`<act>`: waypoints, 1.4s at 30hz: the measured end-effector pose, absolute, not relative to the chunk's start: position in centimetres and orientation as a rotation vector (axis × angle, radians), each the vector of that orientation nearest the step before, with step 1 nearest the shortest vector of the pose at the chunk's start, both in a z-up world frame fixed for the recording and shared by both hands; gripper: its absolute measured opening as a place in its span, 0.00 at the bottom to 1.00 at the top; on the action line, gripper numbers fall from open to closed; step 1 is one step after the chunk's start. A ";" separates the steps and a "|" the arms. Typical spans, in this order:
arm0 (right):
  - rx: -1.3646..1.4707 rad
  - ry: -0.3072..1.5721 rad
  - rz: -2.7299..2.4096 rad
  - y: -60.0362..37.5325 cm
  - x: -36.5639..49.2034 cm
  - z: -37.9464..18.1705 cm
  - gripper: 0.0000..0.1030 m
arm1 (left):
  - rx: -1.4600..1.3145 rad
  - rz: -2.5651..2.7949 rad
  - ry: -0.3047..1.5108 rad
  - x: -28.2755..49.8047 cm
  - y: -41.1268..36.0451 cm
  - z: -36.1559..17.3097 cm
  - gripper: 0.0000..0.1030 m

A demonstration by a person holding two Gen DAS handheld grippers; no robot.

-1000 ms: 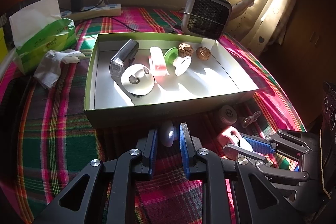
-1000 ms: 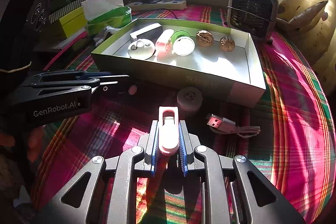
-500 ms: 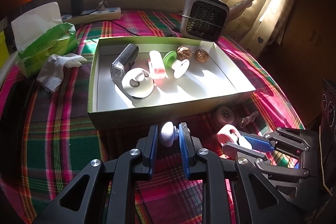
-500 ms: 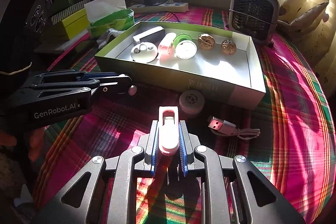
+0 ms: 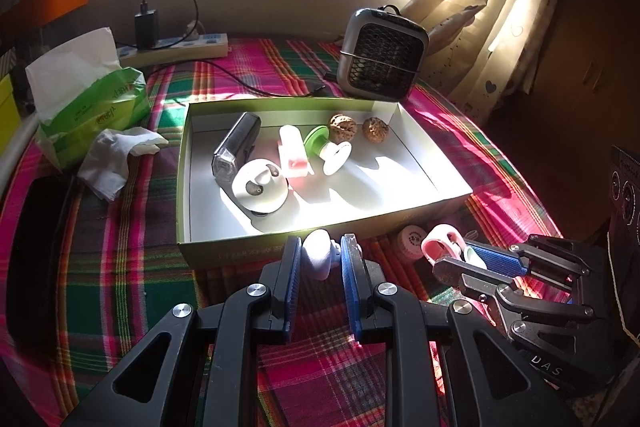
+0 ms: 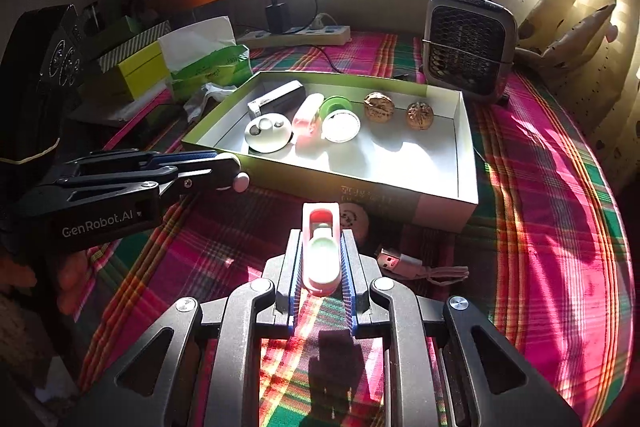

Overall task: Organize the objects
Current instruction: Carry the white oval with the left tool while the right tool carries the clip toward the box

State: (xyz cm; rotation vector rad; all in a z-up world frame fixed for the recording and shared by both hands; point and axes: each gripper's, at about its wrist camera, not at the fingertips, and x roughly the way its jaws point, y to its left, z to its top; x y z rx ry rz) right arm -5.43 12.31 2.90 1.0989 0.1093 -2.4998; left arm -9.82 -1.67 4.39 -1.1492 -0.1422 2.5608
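a shallow open box with a green outside and white inside lies on the plaid table, well lit by the window. in it, from left to right, are a dark oblong device, a white round disc leaning on it at the near side, a pink rectangular case, a green and white spool and two walnuts at the far right. left of the box sits a green tissue pack with a crumpled tissue near it; a small grey heater stands beyond the far right corner. just near the box's front wall, on the table, lie a small round cap and a pink usb cable. the left hand-held gripper points down at a slant toward the box's near wall, its jaws clenched on a small pale lilac rounded piece. the right hand-held gripper points down likewise, a little to the right of the left one, grasping a pink clip-like holder with a pale green inset. fingers of the person show under the left tool. compared with a second ago, both grips are unchanged, and the box looks slightly farther and lower in the views, with the lilac piece now showing against the box's front edge.
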 end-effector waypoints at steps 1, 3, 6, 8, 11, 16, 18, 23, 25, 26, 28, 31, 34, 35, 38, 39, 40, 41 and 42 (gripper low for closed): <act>1.094 0.110 -2.502 12.4 -5.5 3.1 0.18 | -1.146 2.562 -0.139 -9.9 -1.6 4.5 0.17; 1.088 0.112 -2.512 12.5 -5.8 3.4 0.18 | -1.142 2.564 -0.142 -10.0 -1.7 4.7 0.17; 1.074 0.107 -2.524 12.8 -6.2 3.9 0.18 | -1.137 2.566 -0.145 -10.2 -1.7 5.0 0.17; 1.065 0.102 -2.533 13.0 -6.6 4.3 0.18 | -1.138 2.566 -0.148 -10.4 -1.7 5.1 0.17; 1.052 0.105 -2.549 13.3 -7.3 5.0 0.18 | -1.130 2.567 -0.149 -10.6 -1.6 5.3 0.17; 1.047 0.097 -2.570 13.8 -8.9 6.0 0.18 | -1.132 2.565 -0.151 -11.0 -1.6 5.3 0.17; 1.043 0.105 -2.574 13.9 -9.5 6.3 0.18 | -1.131 2.564 -0.149 -11.3 -1.5 5.3 0.17; 1.059 0.121 -2.579 14.0 -11.4 6.5 0.18 | -1.132 2.561 -0.156 -11.8 -1.5 5.3 0.17; 1.069 0.130 -2.579 14.0 -12.2 6.5 0.18 | -1.136 2.559 -0.157 -12.1 -1.5 5.2 0.17; 1.076 0.135 -2.581 14.0 -12.7 6.4 0.18 | -1.140 2.557 -0.159 -12.3 -1.5 5.1 0.17; 1.098 0.140 -2.575 14.1 -13.6 6.2 0.18 | -1.147 2.556 -0.161 -12.6 -1.5 4.9 0.17; 1.125 0.157 -2.574 14.1 -15.0 5.7 0.18 | -1.153 2.553 -0.164 -13.1 -1.4 4.7 0.17; 1.159 0.167 -2.566 14.1 -16.3 5.2 0.18 | -1.162 2.549 -0.162 -13.6 -1.3 4.5 0.17; 1.169 0.166 -2.564 14.1 -16.7 5.0 0.18 | -1.164 2.549 -0.163 -13.7 -1.3 4.4 0.17; 1.202 0.161 -2.550 14.1 -17.7 4.4 0.18 | -1.171 2.547 -0.167 -14.2 -1.3 4.1 0.17; 1.211 0.164 -2.547 14.1 -17.9 4.2 0.18 | -1.173 2.547 -0.169 -14.3 -1.4 4.1 0.17; 1.220 0.168 -2.542 14.1 -18.1 4.0 0.18 | -1.174 2.545 -0.170 -14.4 -1.4 4.0 0.17; 1.228 0.171 -2.531 14.1 -18.3 3.8 0.18 | -1.176 2.545 -0.168 -14.5 -1.4 3.9 0.17; 1.235 0.173 -2.528 14.0 -18.5 3.6 0.18 | -1.180 2.546 -0.168 -14.6 -1.4 3.8 0.17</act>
